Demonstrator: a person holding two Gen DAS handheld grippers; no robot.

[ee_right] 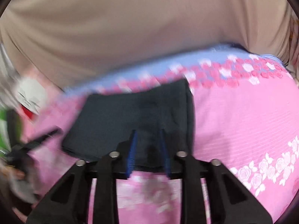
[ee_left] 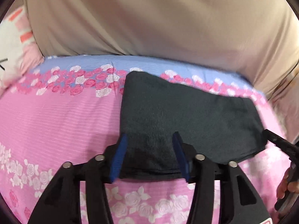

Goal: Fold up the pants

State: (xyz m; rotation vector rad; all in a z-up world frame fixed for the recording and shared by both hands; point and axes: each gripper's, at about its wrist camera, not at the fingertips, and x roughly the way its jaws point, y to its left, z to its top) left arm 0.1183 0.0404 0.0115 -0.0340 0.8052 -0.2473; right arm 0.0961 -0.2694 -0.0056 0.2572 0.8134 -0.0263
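The dark grey pants lie folded into a flat rectangle on the pink floral bedsheet. My left gripper is open, its blue pads either side of the near left edge of the pants, with nothing pinched. The right gripper shows at the far right of the left wrist view. In the blurred right wrist view the pants lie ahead; my right gripper is open over their near right edge. The left gripper shows there at the left.
A beige cloth hangs behind the bed. The sheet has a blue band with pink roses at the far edge. A pink-and-white pillow lies at the far left. Green and white objects sit at the left edge.
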